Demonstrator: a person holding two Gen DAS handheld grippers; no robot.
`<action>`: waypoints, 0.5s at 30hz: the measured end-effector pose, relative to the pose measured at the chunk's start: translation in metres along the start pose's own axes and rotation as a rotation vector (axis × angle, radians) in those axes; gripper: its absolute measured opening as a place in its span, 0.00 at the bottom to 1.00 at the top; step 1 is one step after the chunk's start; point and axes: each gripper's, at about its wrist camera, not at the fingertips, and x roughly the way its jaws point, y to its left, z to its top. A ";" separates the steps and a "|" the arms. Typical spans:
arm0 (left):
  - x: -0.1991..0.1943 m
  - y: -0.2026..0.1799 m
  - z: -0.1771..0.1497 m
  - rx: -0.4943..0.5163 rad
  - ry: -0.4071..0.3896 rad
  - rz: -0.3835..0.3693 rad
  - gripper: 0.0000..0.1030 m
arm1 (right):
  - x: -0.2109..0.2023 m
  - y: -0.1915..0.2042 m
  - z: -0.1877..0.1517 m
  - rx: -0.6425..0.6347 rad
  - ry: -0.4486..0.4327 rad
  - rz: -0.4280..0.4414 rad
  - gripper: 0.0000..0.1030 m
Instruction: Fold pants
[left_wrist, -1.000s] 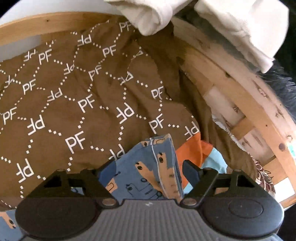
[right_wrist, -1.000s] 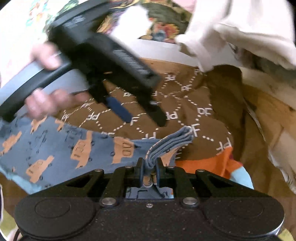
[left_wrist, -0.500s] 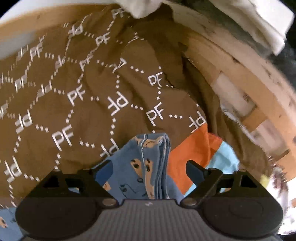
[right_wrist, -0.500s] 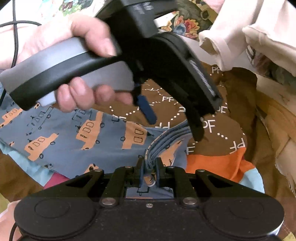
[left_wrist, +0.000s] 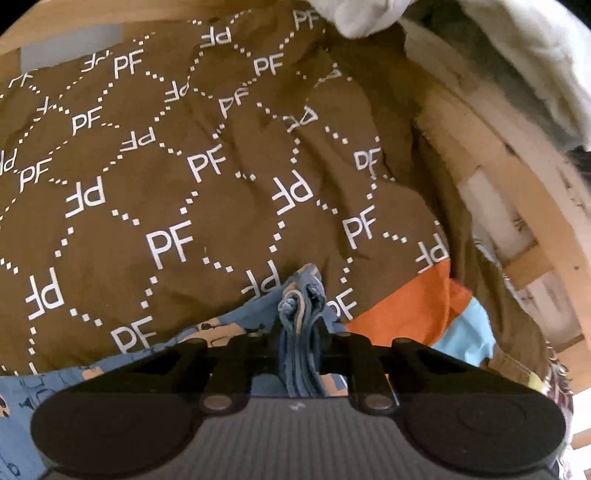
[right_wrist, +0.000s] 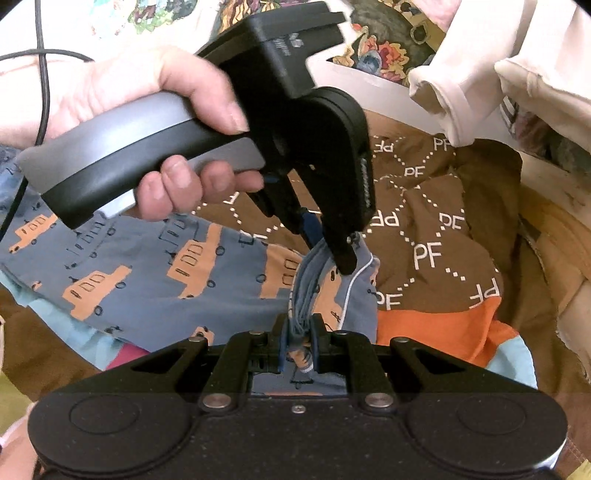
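Right wrist view: right gripper (right_wrist: 297, 338) jaws pinch the pants (right_wrist: 122, 273) bunched waistband; just beyond, left gripper (left_wrist: 300, 334) jaws have just closed on it too. Pants lie on the brown PF blanket (left_wrist: 177, 184). Next, probably lift and fold over.

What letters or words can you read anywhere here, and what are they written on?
"PF": white letters repeated all over the brown fabric sheet, some upside down or mirrored, joined by white dotted lines.
Small pale marking on top of the black left hand-held gripper: too blurred to read.
Raised lettering along that gripper's side: too blurred to read.
The blue pants with orange trucks carry pictures only, no words.
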 end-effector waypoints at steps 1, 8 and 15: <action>-0.005 0.003 -0.002 0.008 -0.007 -0.008 0.13 | -0.002 0.001 0.001 -0.003 -0.004 0.008 0.13; -0.034 0.028 -0.013 0.005 -0.014 -0.008 0.12 | -0.007 0.022 0.012 -0.040 -0.022 0.078 0.13; -0.066 0.057 -0.036 0.031 0.008 0.047 0.12 | -0.005 0.056 0.021 -0.054 -0.019 0.176 0.13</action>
